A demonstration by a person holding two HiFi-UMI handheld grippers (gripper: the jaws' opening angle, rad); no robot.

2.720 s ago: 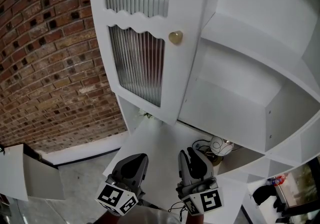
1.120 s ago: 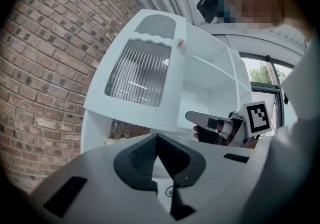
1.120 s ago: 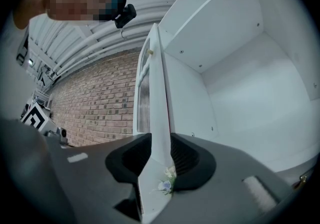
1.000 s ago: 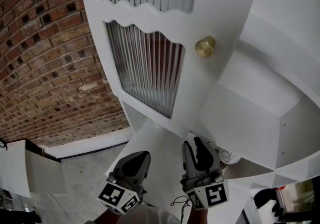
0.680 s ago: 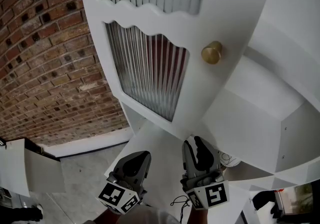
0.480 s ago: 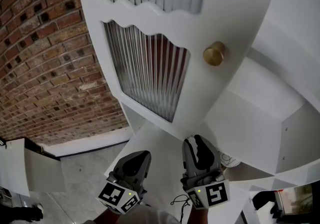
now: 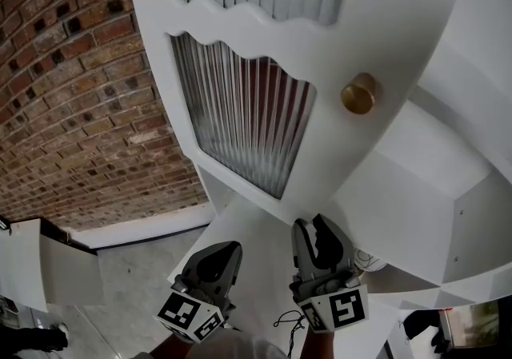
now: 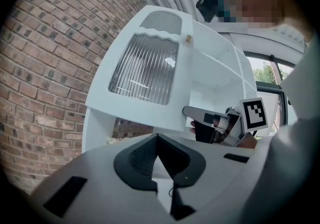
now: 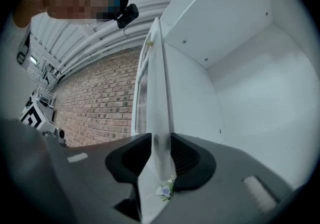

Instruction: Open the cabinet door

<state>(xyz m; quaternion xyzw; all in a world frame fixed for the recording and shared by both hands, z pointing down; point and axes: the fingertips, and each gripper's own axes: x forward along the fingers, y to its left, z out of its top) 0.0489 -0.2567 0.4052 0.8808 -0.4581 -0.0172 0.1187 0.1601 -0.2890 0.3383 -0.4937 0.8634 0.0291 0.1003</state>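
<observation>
Jaws of the right gripper [image 9: 160,154] are clamped on the lower edge of the cabinet door [image 9: 159,93], which rises straight up between them. Jaws of the left gripper [image 8: 158,160] are together and hold nothing; the door stands above and ahead of them. The door stands well clear of the cabinet interior [image 9: 250,68], which lies right of the right jaws, so opening appears largely done; any final swing and the release remain. Count: one door, one brass knob [image 7: 358,94], two ribbed glass panes [image 7: 248,125], two grippers.
</observation>
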